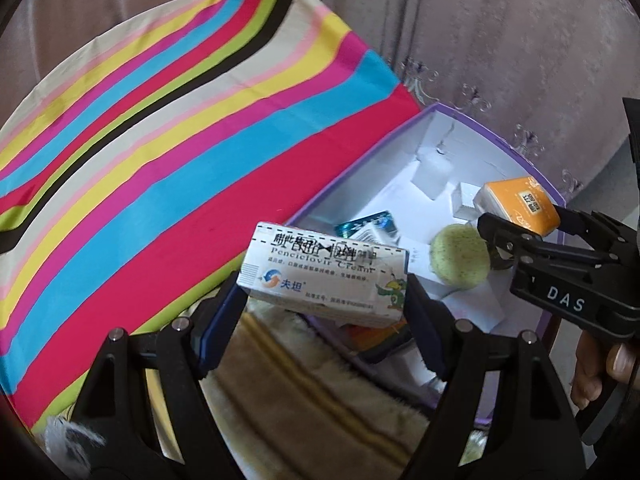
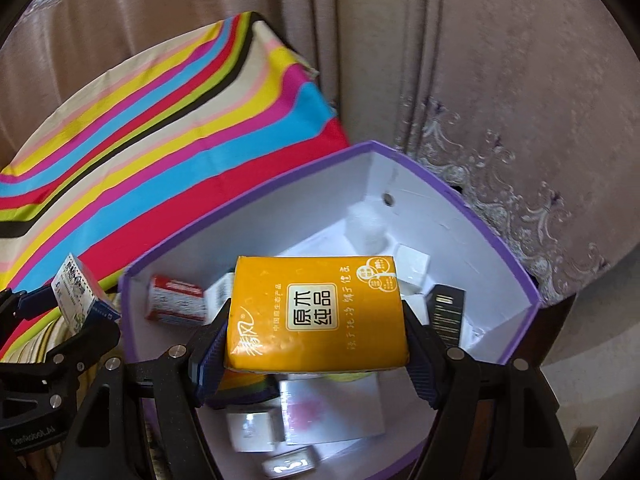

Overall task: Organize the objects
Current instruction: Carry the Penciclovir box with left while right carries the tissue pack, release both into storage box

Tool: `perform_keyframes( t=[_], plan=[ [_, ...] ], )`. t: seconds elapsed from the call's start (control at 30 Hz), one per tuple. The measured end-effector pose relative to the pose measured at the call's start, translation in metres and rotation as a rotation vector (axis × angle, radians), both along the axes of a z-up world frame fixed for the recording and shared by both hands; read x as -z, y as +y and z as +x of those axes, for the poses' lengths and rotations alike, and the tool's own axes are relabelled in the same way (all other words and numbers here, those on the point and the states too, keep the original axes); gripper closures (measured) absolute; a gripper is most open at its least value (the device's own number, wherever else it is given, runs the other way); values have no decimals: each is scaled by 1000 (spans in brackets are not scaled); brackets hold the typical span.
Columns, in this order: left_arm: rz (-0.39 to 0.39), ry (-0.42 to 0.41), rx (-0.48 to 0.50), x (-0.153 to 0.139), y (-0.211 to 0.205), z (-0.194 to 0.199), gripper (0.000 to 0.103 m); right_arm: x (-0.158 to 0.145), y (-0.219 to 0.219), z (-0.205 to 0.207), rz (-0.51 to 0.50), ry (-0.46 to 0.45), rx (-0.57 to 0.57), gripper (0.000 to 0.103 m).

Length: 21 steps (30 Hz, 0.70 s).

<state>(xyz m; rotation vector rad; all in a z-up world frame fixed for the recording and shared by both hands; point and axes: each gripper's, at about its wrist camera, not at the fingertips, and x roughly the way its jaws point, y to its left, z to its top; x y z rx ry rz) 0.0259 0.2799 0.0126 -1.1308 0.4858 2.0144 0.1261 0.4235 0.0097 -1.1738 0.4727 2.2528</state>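
My left gripper is shut on a white medicine carton printed with blue text, held over the near edge of a purple-rimmed white box. My right gripper is shut on an orange tissue pack, held above the inside of the same box. The left wrist view shows the right gripper with the tissue pack at the right. In the right wrist view the left gripper and its carton sit at the left edge.
Inside the box lie a green ball, a red and white carton, a black packet and several small white boxes. A striped cloth covers the surface to the left. Curtains hang behind. A fuzzy beige fabric lies below.
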Motion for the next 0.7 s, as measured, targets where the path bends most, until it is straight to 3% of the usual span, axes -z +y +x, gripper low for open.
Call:
perform_keyframes(
  t=[0.7],
  plan=[
    [-20,-90,89,23,82,-6,23,14,64,13,48,-47,120,28]
  ],
)
